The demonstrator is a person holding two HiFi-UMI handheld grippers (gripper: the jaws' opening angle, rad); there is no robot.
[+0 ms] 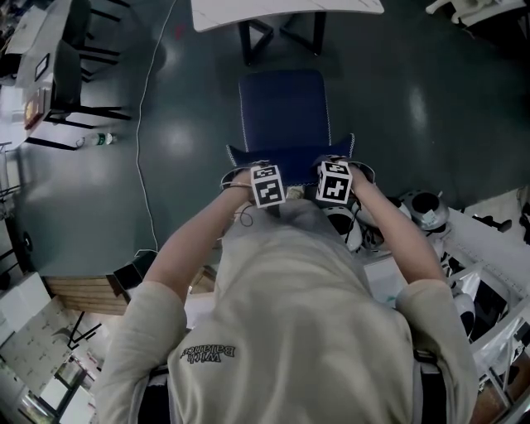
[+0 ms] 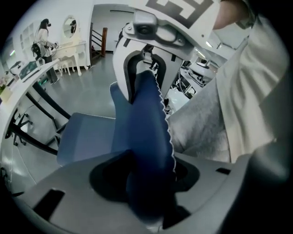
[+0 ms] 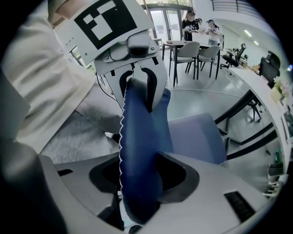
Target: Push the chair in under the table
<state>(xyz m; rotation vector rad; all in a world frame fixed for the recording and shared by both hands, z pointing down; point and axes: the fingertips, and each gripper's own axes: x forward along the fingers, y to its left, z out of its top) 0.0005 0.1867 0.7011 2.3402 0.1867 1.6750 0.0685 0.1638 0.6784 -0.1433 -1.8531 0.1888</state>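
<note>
- Two claws, both mine, are closed side by side on the top edge of the backrest of a blue chair, directly below the head camera.
- My left claw clamps the left part of that edge. Its own view shows the padded blue backrest filling the gap between its jaws, with fabric against both sides.
- My right claw clamps the right part of the same edge. Its own view shows the backrest's white zigzag seam running up between its jaws.
- Both claws point steeply down with their marker cubes on top, and each appears in the other's view farther along the backrest.
- I see the person's forearms reaching forward from a pale shirt to the two claws.
- On the dark floor, the chair stands with its seat pointing away from me toward a white surface.
- Near the seat's far edge are the surface's black legs. The whole seat is still out from under the surface, short of its near edge.
- Left of the chair and well apart from it, a thin white cable trails across the floor.
- Nearer the floor's left edge, a bottle lies on its side beside some black-legged furniture.
</note>
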